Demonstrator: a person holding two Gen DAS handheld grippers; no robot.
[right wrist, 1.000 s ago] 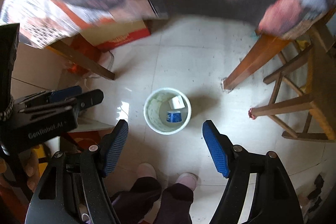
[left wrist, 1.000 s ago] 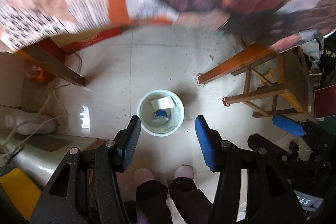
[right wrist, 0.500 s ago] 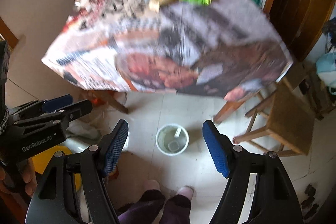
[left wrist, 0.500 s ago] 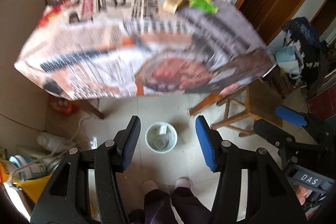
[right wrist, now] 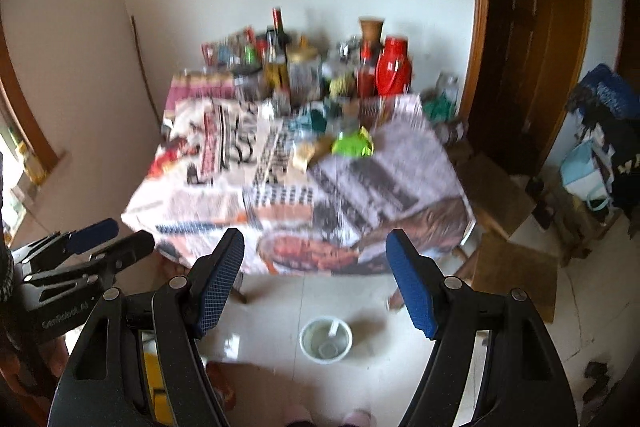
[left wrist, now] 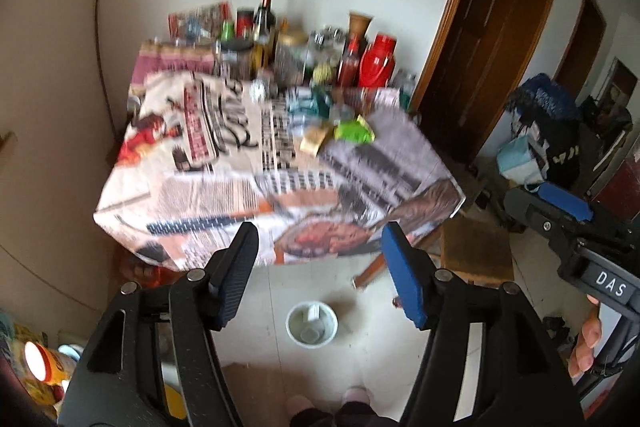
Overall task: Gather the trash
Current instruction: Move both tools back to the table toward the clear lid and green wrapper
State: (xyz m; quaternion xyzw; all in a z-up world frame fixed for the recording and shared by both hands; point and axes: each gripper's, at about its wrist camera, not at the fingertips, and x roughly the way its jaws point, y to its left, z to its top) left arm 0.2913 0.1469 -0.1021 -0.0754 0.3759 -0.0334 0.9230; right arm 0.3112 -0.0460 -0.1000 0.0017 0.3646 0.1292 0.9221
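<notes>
A white bucket (left wrist: 312, 324) (right wrist: 326, 340) stands on the tiled floor in front of the table, with a white scrap and a small cup inside. On the newspaper-covered table (left wrist: 240, 167) (right wrist: 260, 171) lie a crumpled green wrapper (left wrist: 355, 131) (right wrist: 352, 143) and a tan wrapper (left wrist: 313, 142) (right wrist: 303, 153). My left gripper (left wrist: 318, 245) hangs high above the floor, its jaws opening with nothing between them. My right gripper (right wrist: 314, 251) is open and empty at the same height. Both point down at the table's near edge.
Bottles, jars and a red thermos (left wrist: 377, 61) (right wrist: 393, 66) crowd the table's far side against the wall. A wooden stool (left wrist: 476, 253) (right wrist: 514, 267) stands right of the table, before a brown door (left wrist: 492, 39). Bags (left wrist: 540, 131) pile up at the right. The person's slippers (left wrist: 356, 395) show below.
Both grippers have risen from low over the bucket to above table height and tilted up, so the tabletop and wall come into view. The left gripper's jaws have spread wider.
</notes>
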